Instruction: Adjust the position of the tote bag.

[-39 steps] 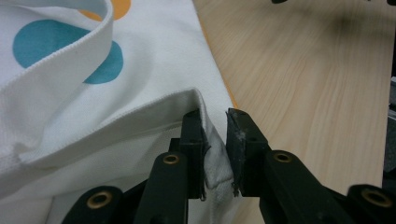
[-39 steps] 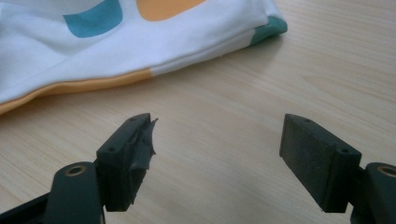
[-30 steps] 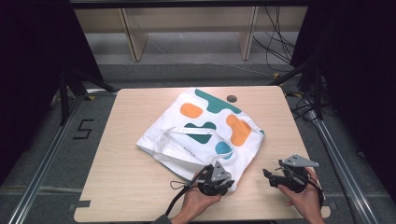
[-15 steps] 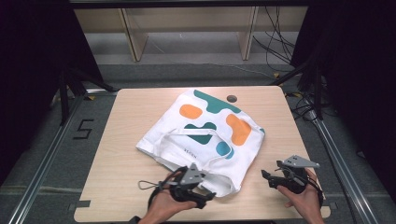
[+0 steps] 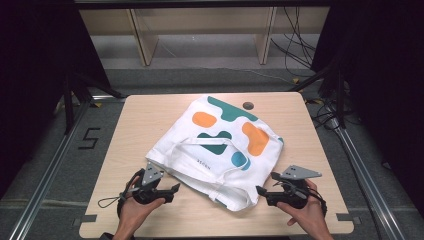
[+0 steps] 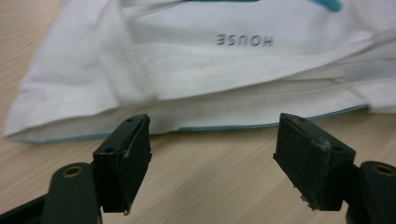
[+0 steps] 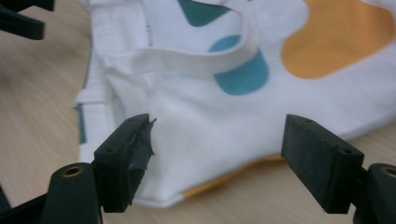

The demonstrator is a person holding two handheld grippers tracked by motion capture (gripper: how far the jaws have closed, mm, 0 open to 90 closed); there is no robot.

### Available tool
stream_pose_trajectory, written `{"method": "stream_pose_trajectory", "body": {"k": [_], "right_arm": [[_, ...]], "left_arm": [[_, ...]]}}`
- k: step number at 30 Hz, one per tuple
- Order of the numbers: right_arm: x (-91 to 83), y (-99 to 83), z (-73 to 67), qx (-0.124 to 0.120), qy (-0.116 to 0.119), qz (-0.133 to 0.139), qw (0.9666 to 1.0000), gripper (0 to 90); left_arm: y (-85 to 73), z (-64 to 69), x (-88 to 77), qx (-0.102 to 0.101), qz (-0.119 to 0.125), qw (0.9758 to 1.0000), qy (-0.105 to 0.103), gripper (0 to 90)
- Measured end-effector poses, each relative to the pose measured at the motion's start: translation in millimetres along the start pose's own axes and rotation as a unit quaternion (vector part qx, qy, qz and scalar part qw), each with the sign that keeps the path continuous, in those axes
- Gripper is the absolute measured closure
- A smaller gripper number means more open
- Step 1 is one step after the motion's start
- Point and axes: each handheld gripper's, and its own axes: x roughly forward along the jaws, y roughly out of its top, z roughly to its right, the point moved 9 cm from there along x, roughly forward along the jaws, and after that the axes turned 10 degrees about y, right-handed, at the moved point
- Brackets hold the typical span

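A white tote bag (image 5: 225,145) with orange, teal and blue blobs lies flat mid-table, its straps (image 5: 200,142) on top. My left gripper (image 5: 172,192) is near the front edge, just left of the bag's front-left corner. Its jaws have just been opening and stand wide, with nothing between them. In the left gripper view the gripper (image 6: 212,140) faces the bag's hem (image 6: 210,60) across bare wood. My right gripper (image 5: 266,183) is open beside the bag's front-right corner. In the right gripper view the gripper (image 7: 217,140) frames that corner (image 7: 224,112) without touching it.
The wooden table (image 5: 140,130) has bare wood left of the bag and along the front. A small dark round disc (image 5: 247,105) lies near the far edge. Metal frame rails (image 5: 50,170) flank the table and wooden shelving (image 5: 200,30) stands behind. The left gripper's jaw (image 7: 21,18) shows top left in the right gripper view.
My left gripper has slid left along the front edge, away from the bag's front hem, and its jaws have opened. The right gripper has edged left toward the bag's corner.
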Motion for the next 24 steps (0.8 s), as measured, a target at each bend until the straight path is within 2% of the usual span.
{"method": "stream_pose_trajectory", "body": {"k": [1,2,3,4,5,6,7,8,9,10,12,13,14,15,16,17,18,19,20,21,24], "right_arm": [[1.7,1.5,-1.9,-0.016,-0.001,-0.009,0.9998,24.4],[6.1,3.3,-10.3,-0.013,0.008,-0.012,0.9998,24.5],[12.5,6.4,-17.5,-0.022,0.012,-0.012,0.9996,25.2],[12.5,6.4,-17.5,-0.022,0.012,-0.012,0.9996,25.2],[22.7,8.3,-24.3,-0.052,0.019,-0.028,0.9981,26.8],[22.7,8.3,-24.3,-0.052,0.019,-0.028,0.9981,26.8],[35.2,5.4,-30.0,-0.073,0.014,-0.056,0.9956,30.6],[39.5,4.8,-29.7,-0.085,0.011,-0.062,0.9944,32.4],[44.5,3.0,-30.1,-0.086,0.007,-0.071,0.9937,36.6],[44.5,3.0,-30.1,-0.086,0.007,-0.071,0.9937,36.6],[54.7,-3.2,-30.5,-0.096,0.005,-0.103,0.9901,52.7],[55.0,-6.0,-28.7,-0.101,-0.008,-0.110,0.9887,56.9],[54.6,-8.8,-25.0,-0.114,-0.020,-0.118,0.9862,60.6],[52.5,-12.3,-22.3,-0.116,-0.021,-0.129,0.9846,67.3],[49.7,-15.5,-21.1,-0.113,-0.013,-0.128,0.9852,70.2],[49.7,-15.5,-21.1,-0.113,-0.013,-0.128,0.9852,70.2],[45.7,-17.0,-20.1,-0.114,-0.012,-0.126,0.9854,74.3],[36.2,-20.0,-16.3,-0.129,-0.017,-0.125,0.9836,79.3],[36.2,-20.0,-16.3,-0.129,-0.017,-0.125,0.9836,79.3],[26.7,-22.7,-9.8,-0.130,-0.030,-0.120,0.9838,81.9],[18.0,-24.4,-3.7,-0.116,-0.034,-0.110,0.9865,81.9]], "left_arm": [[-0.7,-3.9,0.7,-0.014,0.000,0.9998,0.010,25.1],[-3.2,-10.3,1.3,-0.016,-0.006,0.9996,0.021,24.5],[-5.5,-15.4,1.5,-0.016,-0.012,0.9995,0.026,24.1],[-5.5,-15.4,1.5,-0.016,-0.012,0.9995,0.026,24.1],[-9.1,-23.6,3.3,-0.032,-0.020,0.9984,0.042,24.0],[-9.1,-23.6,3.3,-0.032,-0.020,0.9984,0.042,23.9],[-11.3,-28.9,4.7,-0.044,-0.020,0.9977,0.048,23.8],[-13.1,-32.5,4.9,-0.042,-0.023,0.9975,0.052,23.8],[-13.1,-32.5,4.9,-0.042,-0.023,0.9975,0.052,23.8],[-14.6,-34.1,5.9,-0.053,-0.024,0.9970,0.052,23.8],[-18.0,-41.3,8.8,-0.067,-0.026,0.9955,0.062,23.6],[-19.5,-44.5,9.2,-0.059,-0.027,0.9958,0.065,23.6],[-20.9,-45.2,10.2,-0.071,-0.028,0.9949,0.065,23.6],[-22.2,-49.5,9.4,-0.063,-0.030,0.9950,0.072,23.4],[-22.4,-51.3,9.7,-0.071,-0.028,0.9939,0.079,23.4],[-22.4,-51.3,9.7,-0.071,-0.028,0.9939,0.079,23.3],[-23.3,-53.6,9.8,-0.069,-0.028,0.9938,0.082,23.3],[-25.3,-57.3,10.4,-0.067,-0.028,0.9933,0.090,23.1],[-25.3,-57.3,10.4,-0.067,-0.028,0.9933,0.090,23.1],[-26.2,-57.3,11.3,-0.076,-0.028,0.9926,0.090,23.1],[-31.6,-54.7,13.8,-0.056,-0.045,0.9935,0.088,23.2]]}}
